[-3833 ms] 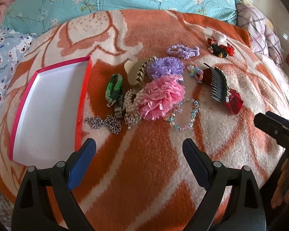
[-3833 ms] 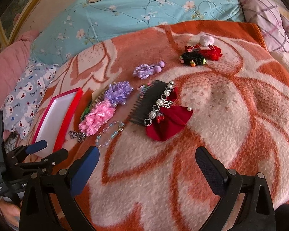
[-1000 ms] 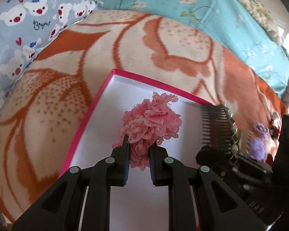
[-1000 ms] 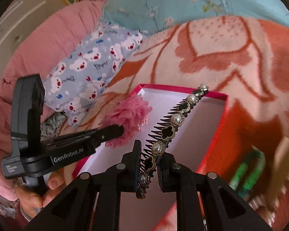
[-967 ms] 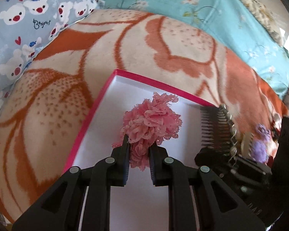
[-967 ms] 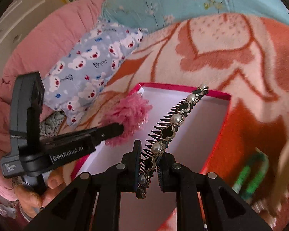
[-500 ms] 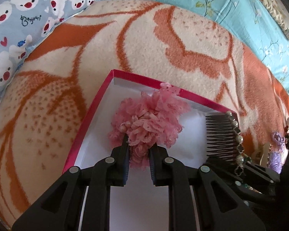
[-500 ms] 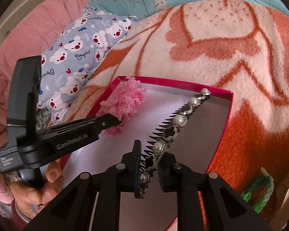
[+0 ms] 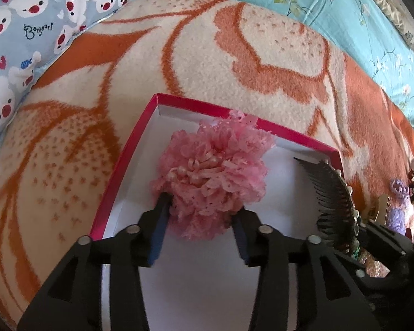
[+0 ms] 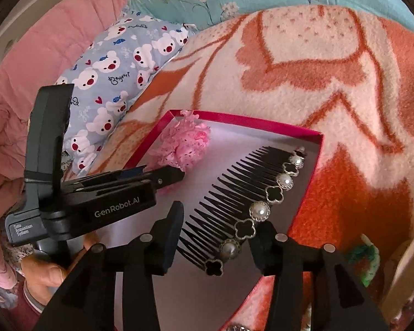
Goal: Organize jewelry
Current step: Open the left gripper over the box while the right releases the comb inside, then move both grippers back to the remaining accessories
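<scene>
Both tongs have just been opening: your left tongs (image 9: 197,234) stand released around the pink flower (image 9: 212,176), your right tongs (image 10: 220,237) released around the pearl comb (image 10: 245,201). Both pieces lie inside the red-rimmed box (image 9: 124,162) on the bed. Lift straight back, snagging neither lace nor teeth.

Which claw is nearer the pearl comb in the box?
Right. The right claw straddles the comb, its jaws just opened and the comb lying between them. The left claw is beside it, around the pink flower, also just opened.
</scene>
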`<state>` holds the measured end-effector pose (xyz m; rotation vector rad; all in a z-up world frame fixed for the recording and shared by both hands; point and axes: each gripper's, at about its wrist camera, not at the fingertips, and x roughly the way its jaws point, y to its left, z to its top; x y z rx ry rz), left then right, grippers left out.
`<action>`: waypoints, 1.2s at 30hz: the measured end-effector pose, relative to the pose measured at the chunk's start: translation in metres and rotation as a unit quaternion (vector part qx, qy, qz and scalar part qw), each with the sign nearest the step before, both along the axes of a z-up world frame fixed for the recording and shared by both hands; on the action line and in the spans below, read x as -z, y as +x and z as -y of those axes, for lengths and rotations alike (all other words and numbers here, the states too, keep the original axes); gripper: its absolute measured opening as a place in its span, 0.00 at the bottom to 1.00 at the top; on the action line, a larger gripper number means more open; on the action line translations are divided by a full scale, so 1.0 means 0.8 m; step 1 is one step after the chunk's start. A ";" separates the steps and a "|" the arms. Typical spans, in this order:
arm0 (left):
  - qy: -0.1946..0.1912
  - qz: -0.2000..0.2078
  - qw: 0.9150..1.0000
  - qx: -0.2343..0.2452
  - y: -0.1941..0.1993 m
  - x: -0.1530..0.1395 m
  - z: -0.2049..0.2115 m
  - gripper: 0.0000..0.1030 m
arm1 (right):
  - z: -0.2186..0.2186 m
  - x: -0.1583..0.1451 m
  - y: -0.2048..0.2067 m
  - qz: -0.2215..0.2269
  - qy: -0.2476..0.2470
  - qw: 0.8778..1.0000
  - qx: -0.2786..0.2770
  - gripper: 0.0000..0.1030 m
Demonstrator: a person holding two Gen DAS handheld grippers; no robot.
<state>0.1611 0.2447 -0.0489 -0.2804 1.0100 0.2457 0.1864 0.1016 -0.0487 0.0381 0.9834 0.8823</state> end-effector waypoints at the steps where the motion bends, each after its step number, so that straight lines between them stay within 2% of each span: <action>1: 0.000 -0.001 1.000 -0.001 -0.002 -0.001 0.000 0.51 | 0.002 -0.001 -0.001 -0.001 0.001 1.000 0.001 0.46; 7: -0.013 -0.010 1.000 -0.008 -0.011 0.000 -0.006 0.54 | 0.019 -0.002 -0.012 -0.005 0.000 1.000 0.004 0.47; 10: -0.013 -0.007 1.000 -0.006 -0.018 -0.004 -0.003 0.63 | 0.030 -0.005 -0.019 -0.005 0.002 1.000 0.006 0.48; 22: -0.015 0.002 1.000 0.004 -0.038 -0.021 0.018 0.63 | 0.071 -0.035 -0.044 0.014 0.028 0.999 0.028 0.49; 28: -0.027 0.027 0.999 0.021 -0.063 -0.048 0.044 0.63 | 0.124 -0.048 -0.061 0.021 0.039 0.997 0.064 0.49; 36: -0.034 0.046 0.995 0.077 -0.079 -0.074 0.111 0.63 | 0.231 -0.056 -0.096 0.030 0.042 0.988 0.143 0.49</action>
